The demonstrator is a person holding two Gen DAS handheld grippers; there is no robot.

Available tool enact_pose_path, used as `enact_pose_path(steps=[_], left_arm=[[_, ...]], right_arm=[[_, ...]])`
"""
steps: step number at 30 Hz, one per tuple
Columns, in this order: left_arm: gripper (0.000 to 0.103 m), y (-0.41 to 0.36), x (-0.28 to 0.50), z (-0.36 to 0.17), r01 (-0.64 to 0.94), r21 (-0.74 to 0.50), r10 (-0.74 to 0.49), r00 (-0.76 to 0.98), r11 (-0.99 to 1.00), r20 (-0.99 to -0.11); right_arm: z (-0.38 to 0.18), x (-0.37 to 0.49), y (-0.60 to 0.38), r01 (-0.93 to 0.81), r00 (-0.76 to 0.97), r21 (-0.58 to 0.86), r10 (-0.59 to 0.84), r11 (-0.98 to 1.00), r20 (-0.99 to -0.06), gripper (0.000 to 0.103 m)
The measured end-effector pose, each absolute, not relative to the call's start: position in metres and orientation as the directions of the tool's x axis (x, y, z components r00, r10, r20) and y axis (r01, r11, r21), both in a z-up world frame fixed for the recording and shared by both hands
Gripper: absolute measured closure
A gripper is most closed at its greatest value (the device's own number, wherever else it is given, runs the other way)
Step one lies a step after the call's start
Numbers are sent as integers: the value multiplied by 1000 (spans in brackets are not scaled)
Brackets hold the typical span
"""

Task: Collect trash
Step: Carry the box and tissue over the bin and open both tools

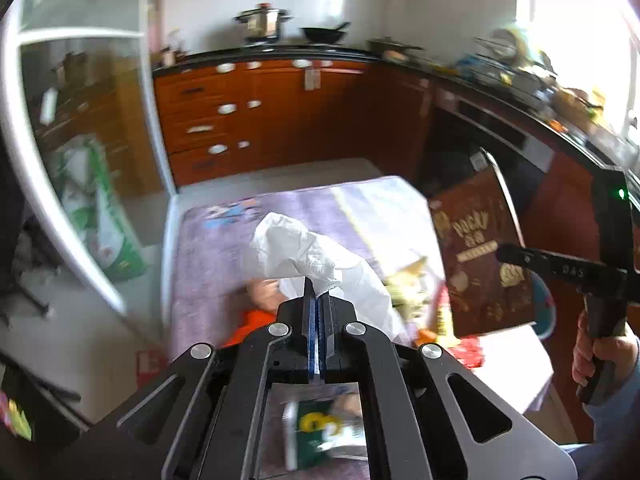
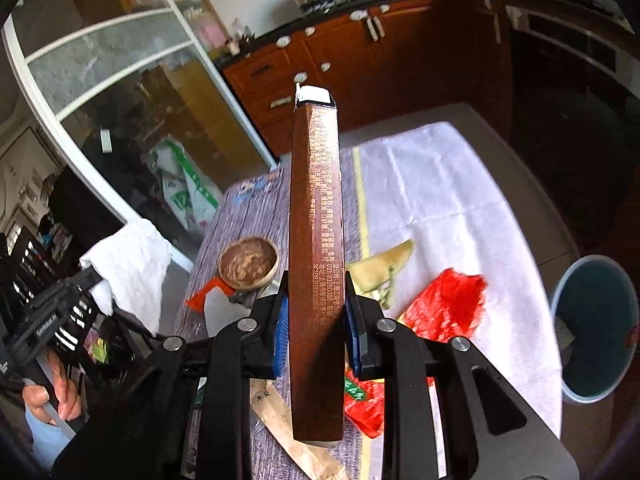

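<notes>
My left gripper (image 1: 318, 300) is shut on a crumpled white tissue (image 1: 304, 252) and holds it above the table; the tissue also shows at the left of the right wrist view (image 2: 128, 264). My right gripper (image 2: 316, 312) is shut on a brown snack box (image 2: 316, 260), held upright above the table; the box shows at the right of the left wrist view (image 1: 480, 256). On the table lie a red wrapper (image 2: 444, 308), a yellow-green wrapper (image 2: 380, 272), a paper chopstick sleeve (image 2: 288, 428) and a green packet (image 1: 320, 428).
A blue-grey trash bin (image 2: 592, 328) stands on the floor right of the table. A wooden bowl (image 2: 248, 264) sits on the table (image 2: 440, 184), which has a white cloth. Kitchen cabinets (image 1: 260, 112) stand behind. A glass door (image 1: 60, 120) is at left.
</notes>
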State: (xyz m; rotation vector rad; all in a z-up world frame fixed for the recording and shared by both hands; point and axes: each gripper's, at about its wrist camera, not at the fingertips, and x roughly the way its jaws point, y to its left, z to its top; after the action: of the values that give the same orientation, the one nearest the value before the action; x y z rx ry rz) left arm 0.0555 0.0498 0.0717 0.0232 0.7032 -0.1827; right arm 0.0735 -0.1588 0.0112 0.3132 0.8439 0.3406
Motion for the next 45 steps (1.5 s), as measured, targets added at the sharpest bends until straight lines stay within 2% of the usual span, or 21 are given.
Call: enact_pose_path(steps=[4,9,20,26,34,36,40,41,42,43,45], left_arm=[[102,-3,64,72,287,-29,-237,723,957,-649],[102,-60,78,67,396,-75,-343,666,915,-662],[102,-203,116,27,575,-134,-482,511,807,-711],[102,-258,130,5,642,-129,-503,443,756,-742],[102,-294,150,-20,676,-150,-518,382,721,-765],[102,-299,155,-26,683,-158,-521,366,714,-772],[102,-313,157,-36,695,-178,-531,333,696,-779],[102,-317,156,-38,704,-175,-532,326,689,-782],[102,-318,155,-38,709,-171,-532,324,684,-782],[102,-321,153,-38,716,-168,-535,322,677,-781],[102,-326,152,-38,725,-173,-542,313,667,-780]], right_arm=[[22,61,-194,-120,667,401,373,908,-645,81],[22,40,-265,2,730,387,263,922,-631,81],[-51,8,-438,373,699,325,-33,869,-714,81],[-86,15,-477,442,658,333,-49,833,-752,81],[-121,39,-481,443,602,356,21,823,-798,79],[-124,41,-480,440,597,362,34,822,-802,65],[-123,39,-482,447,597,357,24,820,-802,56],[-122,36,-483,452,596,362,26,816,-803,46],[-121,34,-485,457,597,365,24,811,-802,41],[-120,32,-486,463,601,363,15,809,-799,40],[-115,30,-487,467,601,359,7,808,-799,30]])
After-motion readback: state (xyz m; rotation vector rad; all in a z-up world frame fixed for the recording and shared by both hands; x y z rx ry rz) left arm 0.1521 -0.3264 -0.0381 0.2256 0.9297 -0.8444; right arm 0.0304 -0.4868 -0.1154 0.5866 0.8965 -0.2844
